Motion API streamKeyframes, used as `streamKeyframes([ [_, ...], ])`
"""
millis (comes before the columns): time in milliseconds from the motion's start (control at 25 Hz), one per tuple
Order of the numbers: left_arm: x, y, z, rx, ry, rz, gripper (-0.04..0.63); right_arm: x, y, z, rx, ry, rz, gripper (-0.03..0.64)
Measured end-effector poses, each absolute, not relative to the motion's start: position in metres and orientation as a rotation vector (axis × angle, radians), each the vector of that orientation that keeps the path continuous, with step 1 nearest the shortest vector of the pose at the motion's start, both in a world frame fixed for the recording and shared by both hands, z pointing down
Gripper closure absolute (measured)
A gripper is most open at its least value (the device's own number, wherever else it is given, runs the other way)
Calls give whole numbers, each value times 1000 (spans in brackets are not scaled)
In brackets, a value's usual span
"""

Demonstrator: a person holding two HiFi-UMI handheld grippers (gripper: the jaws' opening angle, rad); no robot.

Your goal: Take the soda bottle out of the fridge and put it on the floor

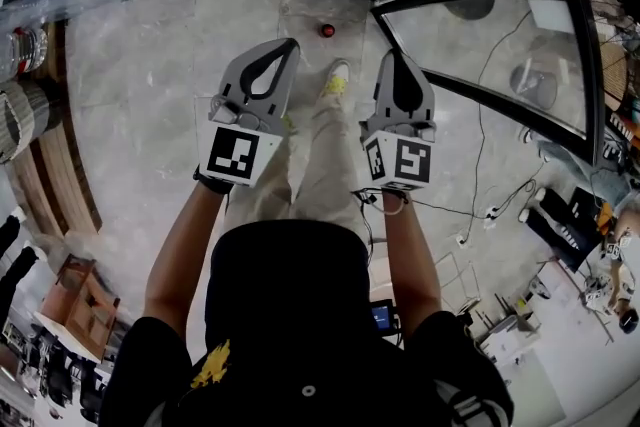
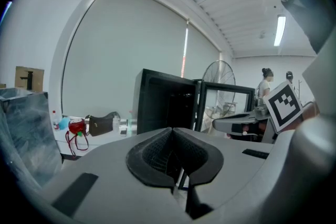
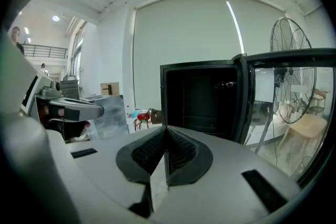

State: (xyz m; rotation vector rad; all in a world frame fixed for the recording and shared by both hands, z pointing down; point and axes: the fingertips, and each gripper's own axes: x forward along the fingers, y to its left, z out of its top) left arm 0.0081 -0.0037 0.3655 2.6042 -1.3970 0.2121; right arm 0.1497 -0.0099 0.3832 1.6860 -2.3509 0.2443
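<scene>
Whether the small red thing (image 1: 327,30) on the concrete floor (image 1: 200,35) just before the fridge (image 3: 202,102) is the soda bottle is unclear. The fridge's inside is dark and its glass door (image 1: 500,45) is open. Facing the fridge, the left gripper (image 1: 288,43) and right gripper (image 1: 392,55) are pressed together, empty.

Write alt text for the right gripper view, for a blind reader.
The right tool, shut and empty, points at an open black fridge. Its glass door stands out to the right, with a fan behind it.
</scene>
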Motion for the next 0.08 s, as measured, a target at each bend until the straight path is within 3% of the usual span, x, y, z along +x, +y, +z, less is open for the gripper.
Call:
streamKeyframes([
  [80, 5, -5, 367, 2589, -1411, 201, 577, 148, -12, 384, 1670, -2357, 231, 620],
])
